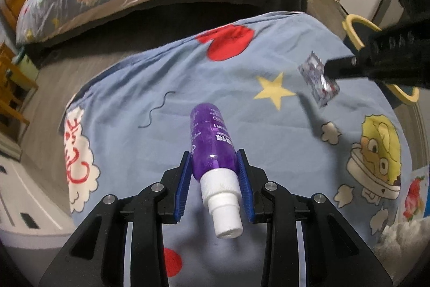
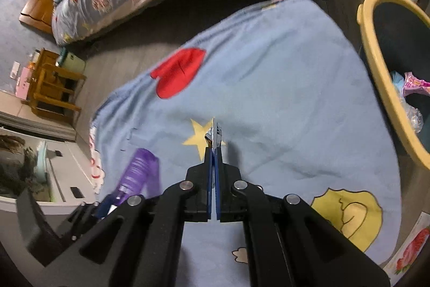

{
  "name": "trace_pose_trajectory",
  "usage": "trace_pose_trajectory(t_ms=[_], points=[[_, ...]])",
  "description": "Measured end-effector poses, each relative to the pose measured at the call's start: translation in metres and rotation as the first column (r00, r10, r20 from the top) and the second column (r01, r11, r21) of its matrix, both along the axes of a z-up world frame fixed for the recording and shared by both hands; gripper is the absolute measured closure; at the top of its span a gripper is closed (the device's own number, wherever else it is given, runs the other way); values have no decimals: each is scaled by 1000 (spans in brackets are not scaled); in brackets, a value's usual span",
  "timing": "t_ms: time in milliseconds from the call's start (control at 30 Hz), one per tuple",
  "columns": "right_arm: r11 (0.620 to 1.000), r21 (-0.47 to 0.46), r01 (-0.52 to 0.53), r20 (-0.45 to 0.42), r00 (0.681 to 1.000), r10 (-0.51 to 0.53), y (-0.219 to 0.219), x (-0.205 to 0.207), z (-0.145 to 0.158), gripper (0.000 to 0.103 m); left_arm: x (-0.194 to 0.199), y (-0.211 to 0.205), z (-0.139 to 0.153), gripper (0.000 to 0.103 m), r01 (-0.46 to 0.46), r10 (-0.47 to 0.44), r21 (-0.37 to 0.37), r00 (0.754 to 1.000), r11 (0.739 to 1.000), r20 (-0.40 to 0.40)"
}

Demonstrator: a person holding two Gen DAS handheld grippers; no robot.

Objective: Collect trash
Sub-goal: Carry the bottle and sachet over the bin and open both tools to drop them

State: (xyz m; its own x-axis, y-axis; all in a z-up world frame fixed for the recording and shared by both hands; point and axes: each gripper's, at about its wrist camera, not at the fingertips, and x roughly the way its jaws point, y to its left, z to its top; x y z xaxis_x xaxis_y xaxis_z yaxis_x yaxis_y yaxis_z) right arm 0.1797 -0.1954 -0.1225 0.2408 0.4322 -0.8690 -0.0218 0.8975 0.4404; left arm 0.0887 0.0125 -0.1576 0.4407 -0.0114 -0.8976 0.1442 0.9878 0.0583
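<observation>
Yellow-rimmed bin's trash, right wrist only

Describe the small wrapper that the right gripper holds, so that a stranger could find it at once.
Look over the blue cartoon blanket, near its yellow star. Beside the star, the right gripper pinches a small flat silvery wrapper above the cloth. Unlike the purple spray bottle in the left gripper, it is thin and shiny.

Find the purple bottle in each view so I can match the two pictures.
Left wrist view: the purple bottle is at lower centre, gripped between the left gripper's fingers, white cap toward the camera.
Right wrist view: the purple bottle is at lower left, blurred.
Shared landmark: the yellow star on the blue sheet.
</observation>
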Motion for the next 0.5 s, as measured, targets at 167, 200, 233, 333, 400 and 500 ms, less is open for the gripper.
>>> trace_pose_trajectory(t_ms=[167,200,233,333,400,500], points=[[999,40,8,65,998,-11,-19,-1,31,102,1,-13,10,69,29,-29,6,999,1000,27],[999,49,17,80,997,-21,-27,-2,39,102,2,-17,12,69,36,-36,0,999,999,34],[998,60,29,91,995,-34,-36,-2,45,102,2,-22,15,69,44,-44,-7,998,999,41],[995,72,64,127,989,-73,-65,-2,60,102,6,-49,29,70,94,-92,-23,993,995,75],[992,78,95,147,983,-106,-90,-3,69,102,9,-69,37,70,134,-132,-22,987,991,94],[985,83,151,163,973,-163,-131,-4,75,102,16,-105,47,70,197,-192,-28,974,980,118]])
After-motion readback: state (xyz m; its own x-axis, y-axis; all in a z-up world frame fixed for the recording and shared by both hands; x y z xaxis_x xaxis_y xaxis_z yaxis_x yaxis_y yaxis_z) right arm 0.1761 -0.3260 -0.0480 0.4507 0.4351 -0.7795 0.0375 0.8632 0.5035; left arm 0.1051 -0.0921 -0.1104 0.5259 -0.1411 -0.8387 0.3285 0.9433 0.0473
